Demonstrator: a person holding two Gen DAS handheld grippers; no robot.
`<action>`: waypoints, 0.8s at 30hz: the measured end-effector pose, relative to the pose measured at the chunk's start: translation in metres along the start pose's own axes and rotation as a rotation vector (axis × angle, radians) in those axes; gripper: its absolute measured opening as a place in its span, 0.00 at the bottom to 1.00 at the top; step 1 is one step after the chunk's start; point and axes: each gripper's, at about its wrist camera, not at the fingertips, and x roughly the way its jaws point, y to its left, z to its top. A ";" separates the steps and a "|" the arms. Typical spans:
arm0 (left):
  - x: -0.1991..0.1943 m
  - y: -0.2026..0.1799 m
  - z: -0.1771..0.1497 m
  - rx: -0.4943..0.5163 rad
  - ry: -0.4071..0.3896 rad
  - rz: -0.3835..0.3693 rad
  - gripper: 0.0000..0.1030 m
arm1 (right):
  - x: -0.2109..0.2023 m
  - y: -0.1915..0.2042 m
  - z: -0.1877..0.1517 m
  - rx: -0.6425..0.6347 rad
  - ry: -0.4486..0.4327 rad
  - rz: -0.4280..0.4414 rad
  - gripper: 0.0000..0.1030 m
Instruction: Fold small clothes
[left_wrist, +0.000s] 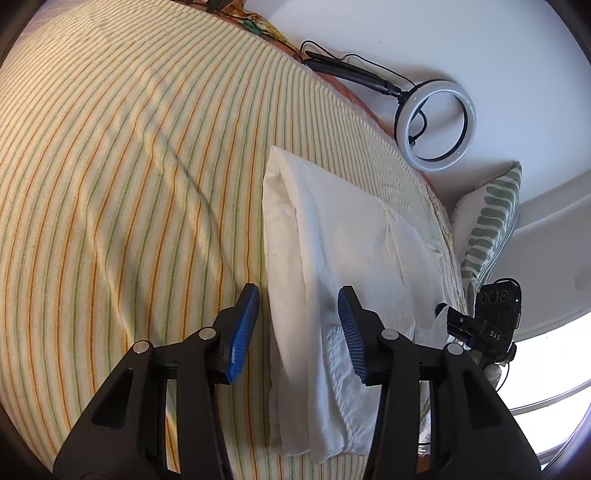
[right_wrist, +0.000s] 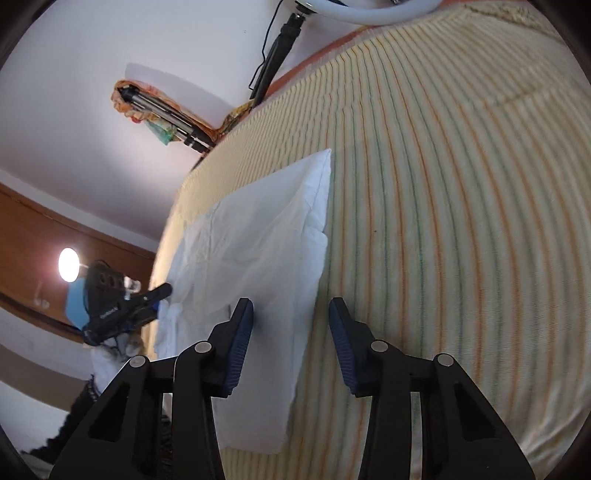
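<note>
A white garment (left_wrist: 332, 236) lies folded into a long strip on a striped bedsheet (left_wrist: 110, 184). My left gripper (left_wrist: 298, 295) is open, its fingers straddling the garment's left edge just above it. In the right wrist view the same garment (right_wrist: 255, 251) lies on the sheet (right_wrist: 461, 221), and my right gripper (right_wrist: 291, 308) is open over its right edge. The other gripper shows at the side of each view, the right one (left_wrist: 443, 308) in the left wrist view and the left one (right_wrist: 164, 290) in the right wrist view, each with its tip at the garment's end.
A ring light (left_wrist: 436, 125) on a black stand lies on the white floor beside the bed. A green-patterned pillow (left_wrist: 487, 221) sits at the bed's edge. A tripod (right_wrist: 166, 118) and colourful cloth lie by the bed corner. A lit lamp (right_wrist: 68, 264) glows at the left.
</note>
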 end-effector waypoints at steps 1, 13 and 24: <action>0.001 0.001 0.001 -0.006 0.002 -0.003 0.36 | 0.002 0.000 0.001 0.006 0.001 0.014 0.36; -0.001 -0.027 -0.005 0.109 -0.043 0.054 0.08 | 0.006 0.036 -0.004 -0.111 -0.013 -0.079 0.11; -0.025 -0.084 -0.017 0.258 -0.074 0.011 0.07 | -0.041 0.081 -0.017 -0.249 -0.087 -0.188 0.10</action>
